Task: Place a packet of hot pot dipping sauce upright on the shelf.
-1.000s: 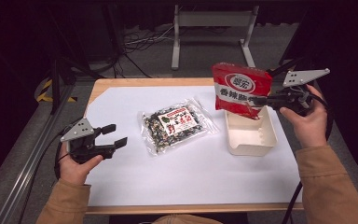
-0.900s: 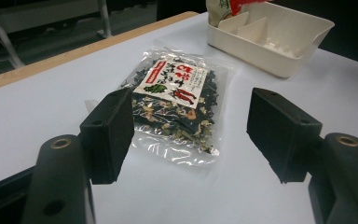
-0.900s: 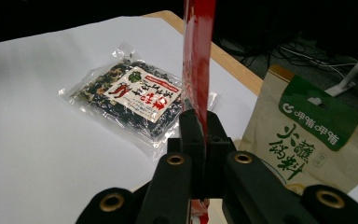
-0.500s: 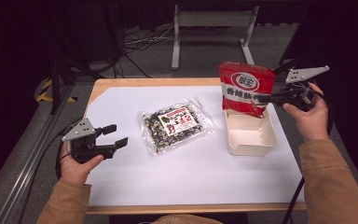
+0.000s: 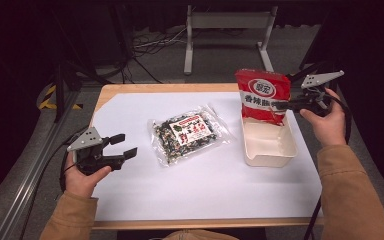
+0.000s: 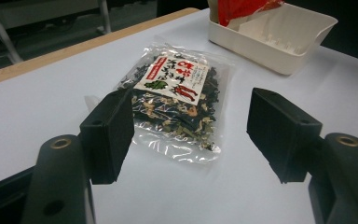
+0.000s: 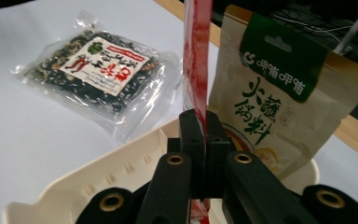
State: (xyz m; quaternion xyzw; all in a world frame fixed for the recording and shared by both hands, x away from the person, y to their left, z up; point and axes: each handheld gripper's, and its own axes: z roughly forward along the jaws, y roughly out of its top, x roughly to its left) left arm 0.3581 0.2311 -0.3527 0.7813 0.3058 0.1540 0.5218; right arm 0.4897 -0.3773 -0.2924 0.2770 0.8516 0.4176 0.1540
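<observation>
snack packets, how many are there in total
3. A red packet is held upright over the white tray by the right tongs. A tan packet stands in the tray behind it. A clear seaweed packet lies flat mid-table. More could be hidden behind the red one.

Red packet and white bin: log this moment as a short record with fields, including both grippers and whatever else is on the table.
held item: red packet, upright, pinched at its edge
holder: right gripper, jaws shut on the packet
position: packet's lower end at the far end of the white bin
already in bin: tan packet with green label, standing behind the red one
left gripper: open, nothing between the jaws, low over the white sheet
still on sheet: clear bag of dried greens, lying flat
</observation>
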